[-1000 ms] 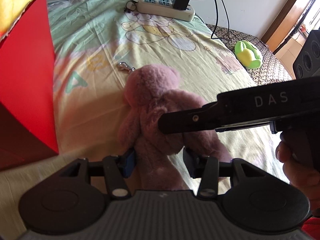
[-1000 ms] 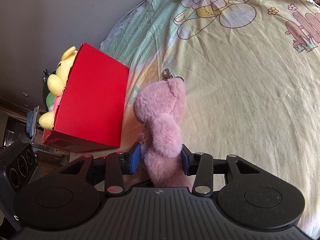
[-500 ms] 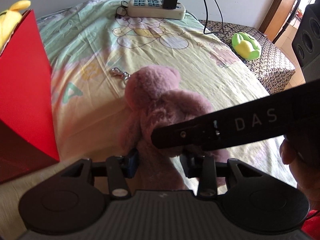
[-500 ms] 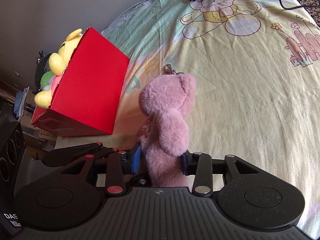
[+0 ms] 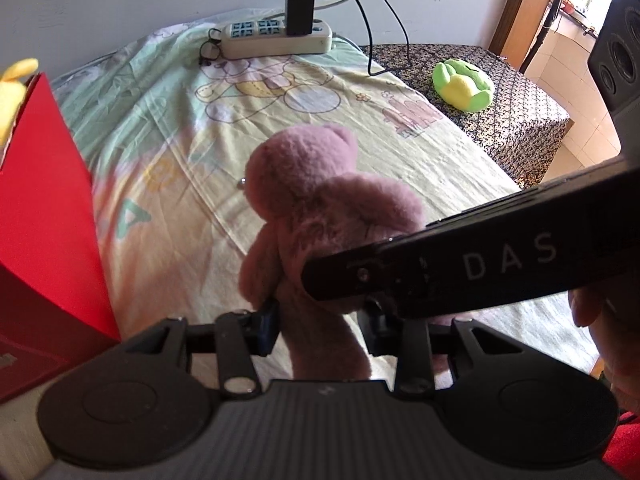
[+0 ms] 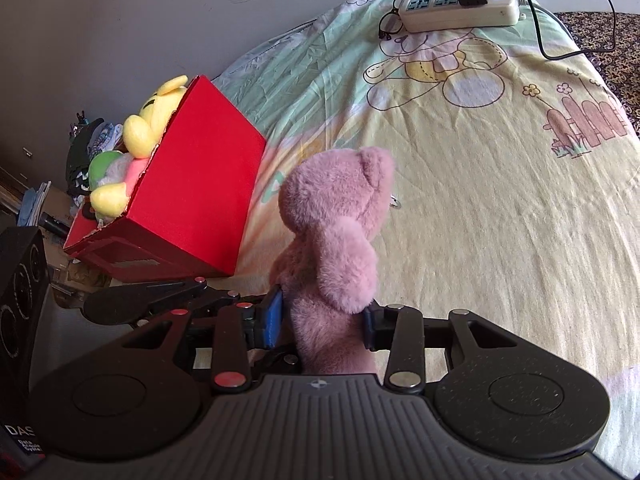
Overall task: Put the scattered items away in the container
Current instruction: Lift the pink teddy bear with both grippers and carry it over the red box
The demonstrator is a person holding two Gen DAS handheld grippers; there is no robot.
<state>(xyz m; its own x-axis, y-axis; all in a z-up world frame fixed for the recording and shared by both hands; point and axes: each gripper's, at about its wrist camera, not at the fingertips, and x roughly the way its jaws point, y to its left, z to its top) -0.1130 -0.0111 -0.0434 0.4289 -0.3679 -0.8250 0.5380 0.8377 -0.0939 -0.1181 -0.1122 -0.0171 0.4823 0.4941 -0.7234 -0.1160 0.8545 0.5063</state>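
Two grippers hold one toy: the left gripper and the right gripper are each closed on the lower body of the pink bear, fingers pressed into the plush from either side. The double hold probably keeps the floppy body upright and steady for the carry. The bear hangs clear of the bedsheet, just right of the red box, which stands at the near left edge of the bed and already holds a yellow plush with other soft toys. Far across the printed sheet lie a power strip and glasses. On the patterned cloth at far right sits a green plush, seemingly next to collect.
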